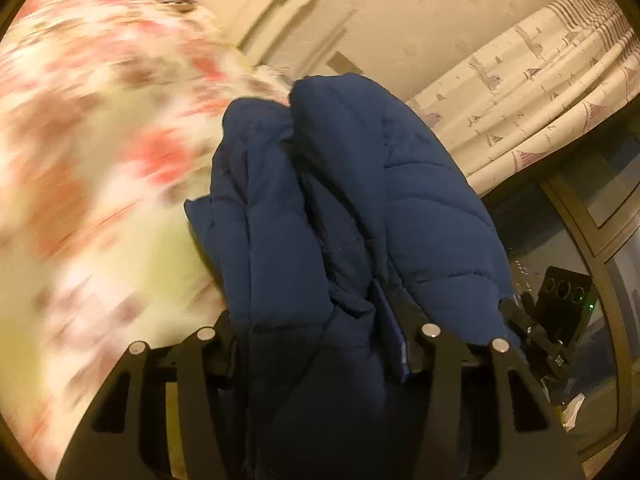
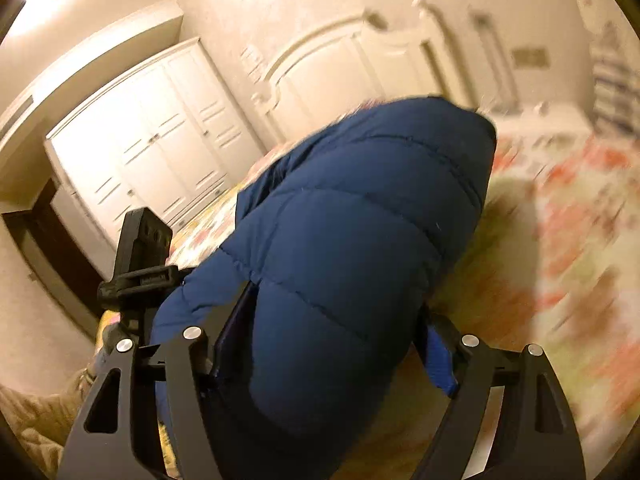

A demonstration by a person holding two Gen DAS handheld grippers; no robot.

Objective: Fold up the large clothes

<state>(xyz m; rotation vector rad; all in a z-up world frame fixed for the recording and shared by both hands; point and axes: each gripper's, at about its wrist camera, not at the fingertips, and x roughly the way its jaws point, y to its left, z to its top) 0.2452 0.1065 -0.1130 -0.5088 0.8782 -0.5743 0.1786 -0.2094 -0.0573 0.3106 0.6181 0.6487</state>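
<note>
Left wrist view: the left gripper (image 1: 320,344) has its jaws spread fairly wide with a thick bunch of the one navy puffer jacket (image 1: 340,200) stuffed between them, so it's gripping padded fabric. Right wrist view is much the same, the right gripper (image 2: 328,344) jaws are wide apart and clamped around another fat fold of that jacket (image 2: 360,220). The jacket hangs lifted over the floral bed (image 2: 560,240), towards the headboard end. Two grippers, one jacket
</note>
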